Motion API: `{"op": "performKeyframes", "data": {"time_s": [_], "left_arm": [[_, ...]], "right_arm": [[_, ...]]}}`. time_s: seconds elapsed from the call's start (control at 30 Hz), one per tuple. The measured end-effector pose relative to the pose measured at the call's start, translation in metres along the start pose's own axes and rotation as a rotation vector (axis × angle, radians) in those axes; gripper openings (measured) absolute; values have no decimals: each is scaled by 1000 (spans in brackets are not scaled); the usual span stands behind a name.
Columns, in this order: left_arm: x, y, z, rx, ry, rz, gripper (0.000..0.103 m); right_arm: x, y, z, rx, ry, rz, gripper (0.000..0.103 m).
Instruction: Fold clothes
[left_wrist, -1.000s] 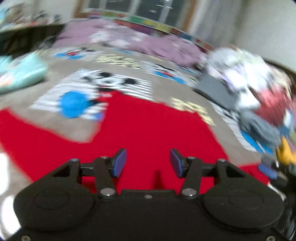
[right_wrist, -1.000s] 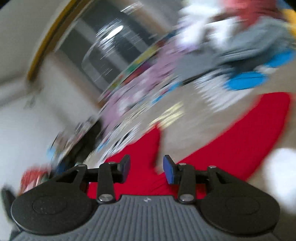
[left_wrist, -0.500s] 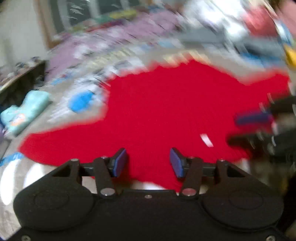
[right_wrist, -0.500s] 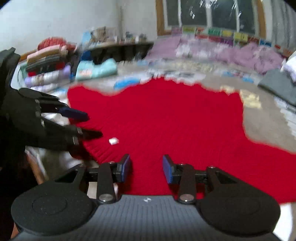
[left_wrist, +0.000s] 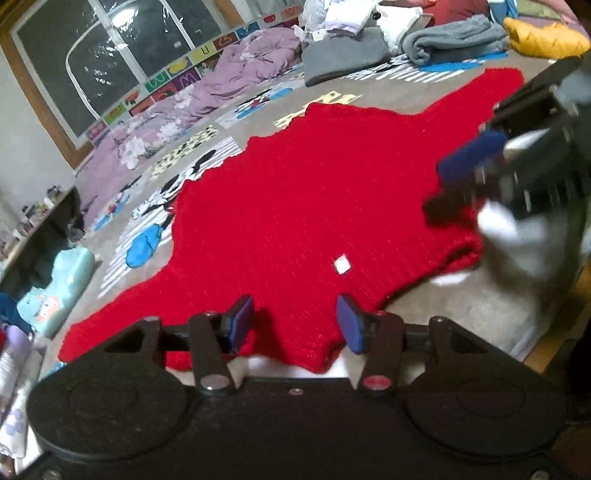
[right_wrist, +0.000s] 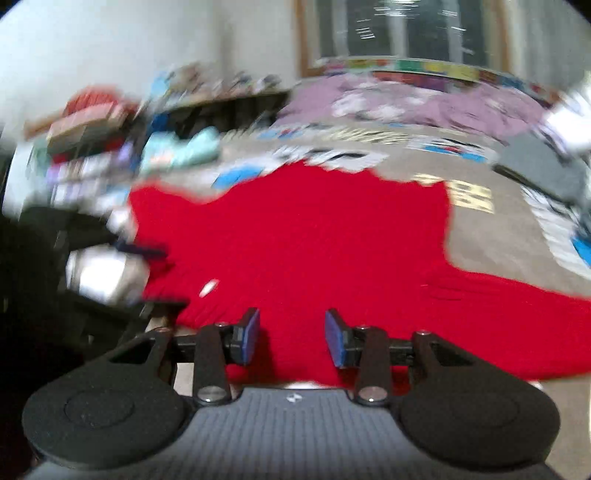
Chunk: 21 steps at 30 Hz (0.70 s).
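A red knit sweater (left_wrist: 295, 206) lies spread flat on a patterned mat, with a small white tag (left_wrist: 342, 264) near its near edge. My left gripper (left_wrist: 295, 323) is open and empty, low over the sweater's near hem. My right gripper (right_wrist: 291, 341) is open and empty over the sweater (right_wrist: 314, 240) near its edge. The right gripper also shows blurred at the right of the left wrist view (left_wrist: 465, 181), at the sweater's corner. The left gripper shows blurred at the left of the right wrist view (right_wrist: 144, 258).
A pile of unfolded clothes (left_wrist: 424, 33) lies at the far right, with a grey folded item (left_wrist: 343, 59). A purple blanket (left_wrist: 192, 107) lies along the window wall. A folded teal garment (left_wrist: 55, 288) and stacked folded clothes (right_wrist: 85, 147) sit at the left.
Both grippers have swung round and come down to the sweater's near edge. The right gripper has moved closer to the sweater's corner. Both stay open.
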<state>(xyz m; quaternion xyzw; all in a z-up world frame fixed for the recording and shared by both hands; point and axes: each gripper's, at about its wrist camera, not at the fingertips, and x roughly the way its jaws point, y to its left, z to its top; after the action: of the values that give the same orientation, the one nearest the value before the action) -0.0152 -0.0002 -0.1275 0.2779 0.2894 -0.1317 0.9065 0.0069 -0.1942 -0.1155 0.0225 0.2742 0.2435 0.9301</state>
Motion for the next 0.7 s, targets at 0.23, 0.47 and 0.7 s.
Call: {"op": "performKeyframes", "data": {"time_s": [0.23,0.47,0.7], "left_arm": [[-9,-13,17,41,-41,15,55],[-12,-39,44,58,-144,-49,66],[-1,-82,81,136,-135,-144,68]], "right_arm": [[-47,-120,-17,632,-211,-116,47],[-89,-190,-54,962,-394,-198,68],[-103,-224,-68,1054,-466,-222,75]]}}
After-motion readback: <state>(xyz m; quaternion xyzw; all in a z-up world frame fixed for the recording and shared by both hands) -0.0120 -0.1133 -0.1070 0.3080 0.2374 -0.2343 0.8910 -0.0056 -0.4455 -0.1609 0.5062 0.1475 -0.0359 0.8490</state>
